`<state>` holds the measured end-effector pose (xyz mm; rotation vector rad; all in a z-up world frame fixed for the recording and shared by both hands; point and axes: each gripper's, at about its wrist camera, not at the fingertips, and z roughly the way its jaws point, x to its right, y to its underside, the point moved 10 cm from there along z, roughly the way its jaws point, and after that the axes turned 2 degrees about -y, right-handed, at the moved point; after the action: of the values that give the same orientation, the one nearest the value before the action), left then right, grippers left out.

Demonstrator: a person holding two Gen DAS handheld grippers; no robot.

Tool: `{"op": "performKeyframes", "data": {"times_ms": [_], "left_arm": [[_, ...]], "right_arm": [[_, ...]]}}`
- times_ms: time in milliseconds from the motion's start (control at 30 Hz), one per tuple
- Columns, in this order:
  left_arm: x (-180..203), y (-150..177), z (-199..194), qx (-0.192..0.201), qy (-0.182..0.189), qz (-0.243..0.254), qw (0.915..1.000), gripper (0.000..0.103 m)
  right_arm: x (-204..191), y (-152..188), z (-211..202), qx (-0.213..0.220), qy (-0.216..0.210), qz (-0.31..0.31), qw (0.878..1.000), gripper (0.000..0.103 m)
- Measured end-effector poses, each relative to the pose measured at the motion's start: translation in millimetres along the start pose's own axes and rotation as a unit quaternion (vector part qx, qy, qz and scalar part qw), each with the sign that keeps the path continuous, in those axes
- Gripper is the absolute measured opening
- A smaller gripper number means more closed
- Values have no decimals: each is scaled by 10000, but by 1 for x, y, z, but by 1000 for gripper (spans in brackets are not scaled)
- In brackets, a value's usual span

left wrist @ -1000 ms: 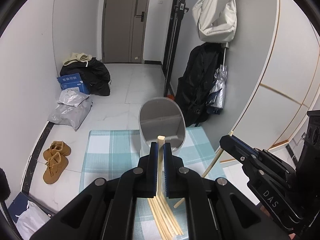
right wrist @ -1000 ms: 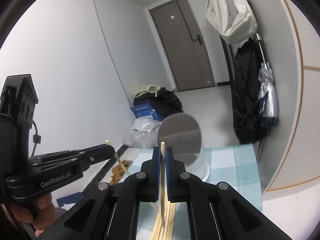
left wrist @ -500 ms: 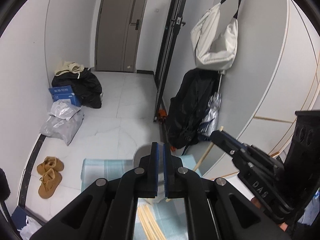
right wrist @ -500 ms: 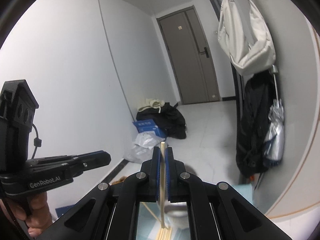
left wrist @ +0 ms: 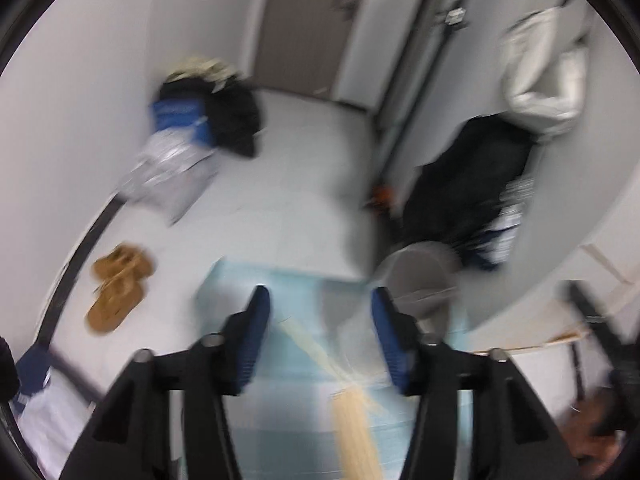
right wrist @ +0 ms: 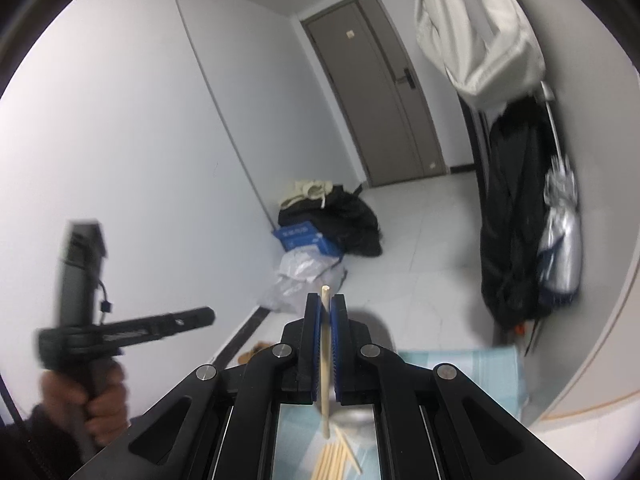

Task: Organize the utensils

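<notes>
The left wrist view is blurred by motion. My left gripper is opening its jaws, and nothing sits between its blue pads. Below it a bundle of pale wooden chopsticks lies on a light blue checked cloth. A grey container stands on the cloth to the right. My right gripper is shut on one upright chopstick, above the chopstick pile and in front of the container, which its fingers largely hide. The left gripper shows side-on at the left, held by a hand.
On the floor lie brown shoes, grey plastic bags, a blue box and dark clothes. A black coat, a white bag and a folded umbrella hang on the right wall. A grey door is behind.
The chopstick that stuck out of my left gripper is gone, and its jaws have opened. The left gripper swung left and dipped towards the cloth. My right gripper rose a little, still holding its chopstick.
</notes>
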<state>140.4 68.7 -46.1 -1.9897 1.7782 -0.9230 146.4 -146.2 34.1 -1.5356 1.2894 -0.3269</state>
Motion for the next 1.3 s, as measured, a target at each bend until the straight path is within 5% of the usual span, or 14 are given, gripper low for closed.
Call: {"op": "performKeyframes", "data": {"times_ms": [200, 300, 700, 900, 1000, 1133, 1300], "left_arm": [[-36, 57, 76, -1063, -312, -567, 9922, 50], [-32, 61, 101, -1298, -241, -800, 9880, 50], [-38, 64, 170, -1616, -865, -1290, 9746, 50], [-32, 63, 173, -1645, -1445, -866, 9719, 51], [-34, 66, 172, -1621, -1888, -628, 9665, 37], [-35, 68, 169, -1589, -1878, -741, 9664, 7], [-37, 69, 171, -1597, -1876, -995, 9641, 3]], "right_arm": [[12, 36, -18, -10, -58, 445, 9990, 4], [19, 54, -27, -33, 18, 595, 9982, 4], [56, 99, -38, -192, 185, 1128, 9933, 4], [60, 98, -39, -176, 73, 1208, 9925, 4], [63, 99, -38, -205, 44, 1266, 9917, 4], [67, 98, -41, -153, 7, 1369, 9905, 4], [69, 96, -48, -77, -10, 1402, 9901, 4]]}}
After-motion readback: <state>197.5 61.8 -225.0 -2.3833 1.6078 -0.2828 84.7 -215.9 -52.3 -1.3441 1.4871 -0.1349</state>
